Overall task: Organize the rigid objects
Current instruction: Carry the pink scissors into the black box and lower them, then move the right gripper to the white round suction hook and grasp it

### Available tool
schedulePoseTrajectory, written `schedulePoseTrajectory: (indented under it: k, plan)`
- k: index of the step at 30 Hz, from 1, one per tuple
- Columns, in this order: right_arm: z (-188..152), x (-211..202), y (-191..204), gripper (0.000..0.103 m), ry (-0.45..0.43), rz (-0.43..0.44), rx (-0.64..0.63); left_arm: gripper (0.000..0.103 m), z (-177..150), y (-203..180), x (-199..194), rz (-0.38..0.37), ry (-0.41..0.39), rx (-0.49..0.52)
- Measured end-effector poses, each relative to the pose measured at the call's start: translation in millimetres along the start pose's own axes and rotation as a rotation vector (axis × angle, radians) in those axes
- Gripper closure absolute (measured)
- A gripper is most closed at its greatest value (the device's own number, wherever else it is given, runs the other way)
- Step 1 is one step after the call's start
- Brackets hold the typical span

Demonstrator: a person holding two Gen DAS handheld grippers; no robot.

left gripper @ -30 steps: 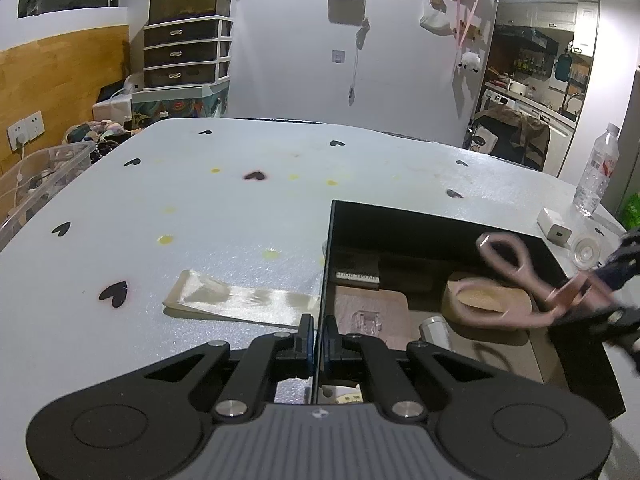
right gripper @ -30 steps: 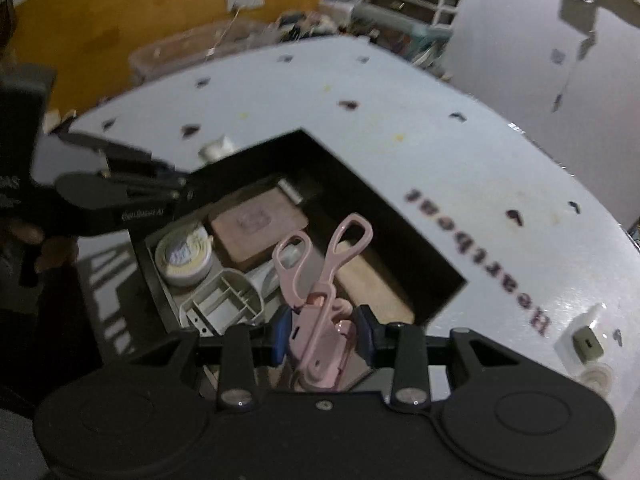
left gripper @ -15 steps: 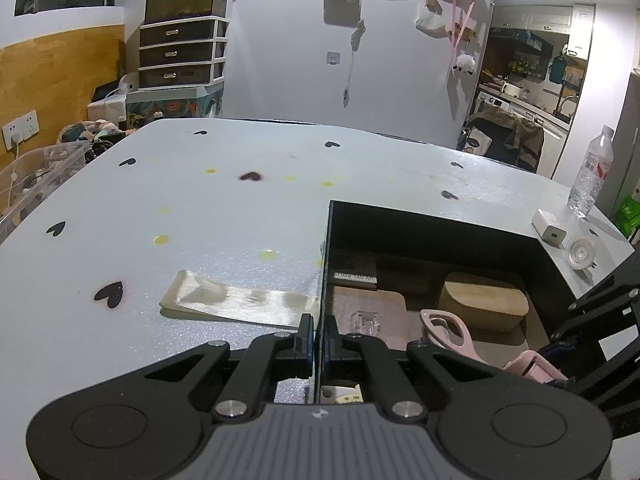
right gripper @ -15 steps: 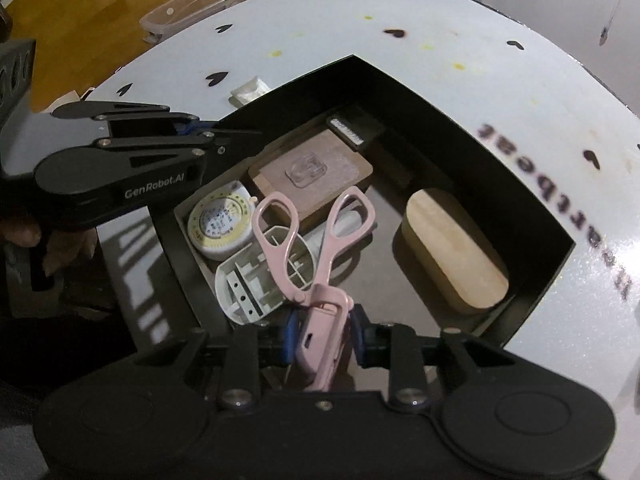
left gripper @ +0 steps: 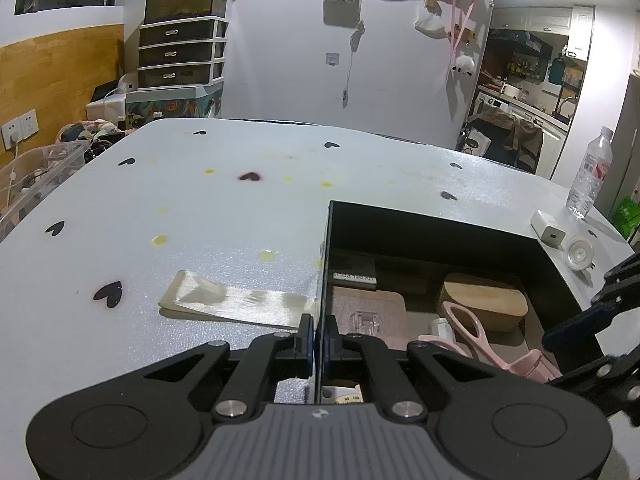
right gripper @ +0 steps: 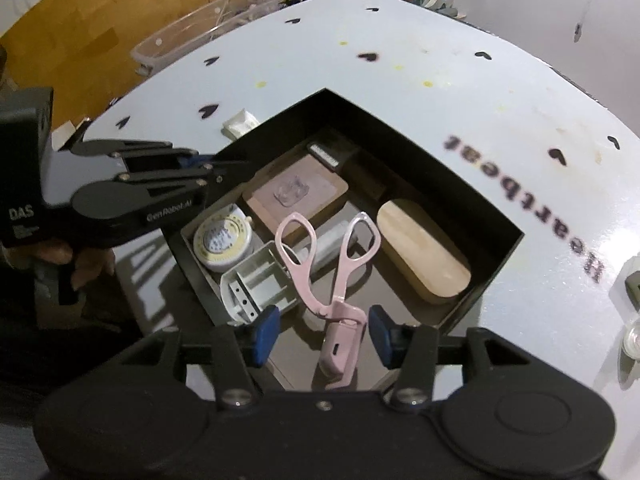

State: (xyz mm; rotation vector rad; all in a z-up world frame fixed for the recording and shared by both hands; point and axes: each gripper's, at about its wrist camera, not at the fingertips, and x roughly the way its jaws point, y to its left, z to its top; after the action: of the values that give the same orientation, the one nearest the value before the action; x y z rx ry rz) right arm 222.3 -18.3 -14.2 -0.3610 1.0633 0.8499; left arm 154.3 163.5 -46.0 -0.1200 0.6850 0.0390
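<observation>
Pink scissors (right gripper: 334, 276) lie in black box (right gripper: 496, 256) btwn opening right gripper (right gripper: 322, 334) fingers, untouched; left gripper (left gripper: 319, 346) clenched on box wall.

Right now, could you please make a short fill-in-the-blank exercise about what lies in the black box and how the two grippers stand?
1. The pink tool with two loop handles lies inside the black ____.
2. The left gripper is shut on the box's ____.
3. The right gripper is opening, and its blue pads stand ____ the pink tool.
4. The round tape measure lies beside a ____ plastic tray.

Missing words: box; wall; apart from; white
</observation>
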Motion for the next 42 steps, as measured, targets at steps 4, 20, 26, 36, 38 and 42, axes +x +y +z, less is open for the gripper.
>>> schedulePoseTrajectory:
  k: [4, 20, 26, 36, 38, 42]
  plan:
    - [-2.2, -4.1, -2.0, 0.050, -0.011, -0.006, 0.012, 0.099, 0.1, -0.1, 0.1, 0.000, 0.000, 0.000]
    - [-15.9, -31.3, -14.3, 0.000, -0.161, 0.016, 0.063, 0.099, 1.7, -2.1, 0.3, 0.017, 0.010, 0.006]
    - [-25.7, -40.5, -31.2, 0.000, -0.224, -0.005, 0.124, 0.099, 2.8, -4.4, 0.2, 0.030, 0.013, 0.009]
    - [-54.0, -50.7, -86.1, 0.000, -0.291, -0.156, 0.324, 0.099, 3.1, -6.4, -3.2, 0.045, 0.011, 0.012]
    - [-58.9, -52.9, -99.9, 0.000, -0.300, -0.206, 0.382, 0.099, 3.2, -6.6, -3.6, 0.046, 0.011, 0.013]
    - [-71.7, -60.6, -128.5, 0.000, -0.350, -0.281, 0.490, 0.099, 3.5, -6.9, -4.8, 0.048, 0.010, 0.014]
